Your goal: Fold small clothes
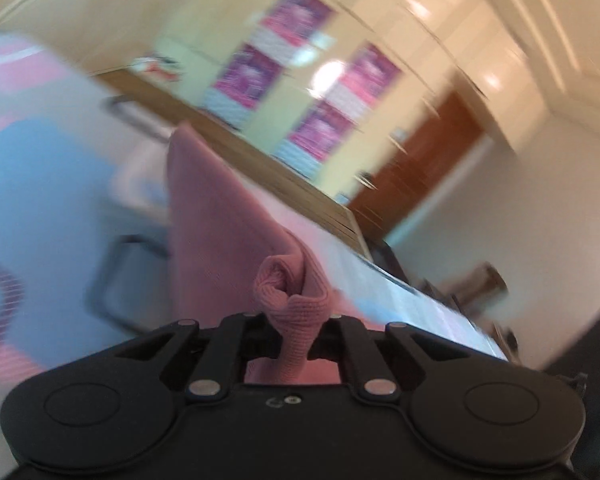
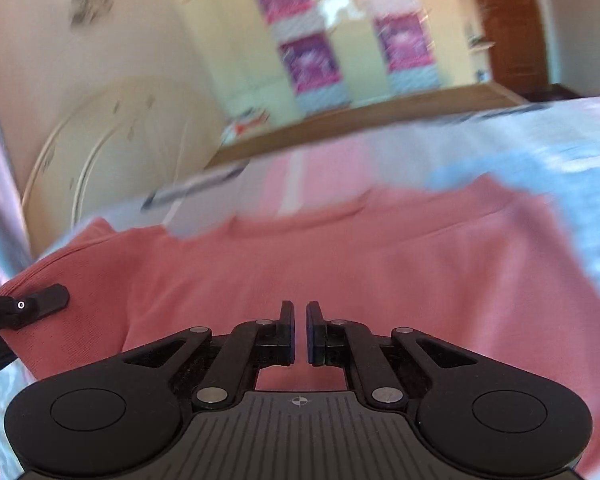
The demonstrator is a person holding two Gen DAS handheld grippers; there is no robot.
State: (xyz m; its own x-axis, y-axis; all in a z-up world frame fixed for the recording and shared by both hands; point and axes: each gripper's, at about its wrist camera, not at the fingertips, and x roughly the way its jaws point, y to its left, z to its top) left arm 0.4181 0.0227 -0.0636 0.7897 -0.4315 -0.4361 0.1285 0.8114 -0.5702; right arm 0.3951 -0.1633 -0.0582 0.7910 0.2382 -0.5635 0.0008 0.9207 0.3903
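Observation:
A pink knit garment (image 2: 340, 264) lies spread on the bed, neckline away from me. In the right wrist view my right gripper (image 2: 299, 332) hovers over its near part, fingers (image 2: 286, 332) almost together with nothing between them. At the left edge of that view the tip of my left gripper (image 2: 36, 304) holds the garment's left corner. In the blurred left wrist view my left gripper (image 1: 296, 340) is shut on a bunched fold of the pink garment (image 1: 220, 216), which rises from the pinch and stretches away up and left.
The bed cover (image 2: 560, 148) is pink, blue and white. A wooden bed edge (image 2: 360, 116) runs behind it, with a cream wardrobe with purple panels (image 2: 312, 60) and a brown door (image 2: 508, 24) beyond. A cream curved headboard (image 2: 100, 152) stands at left.

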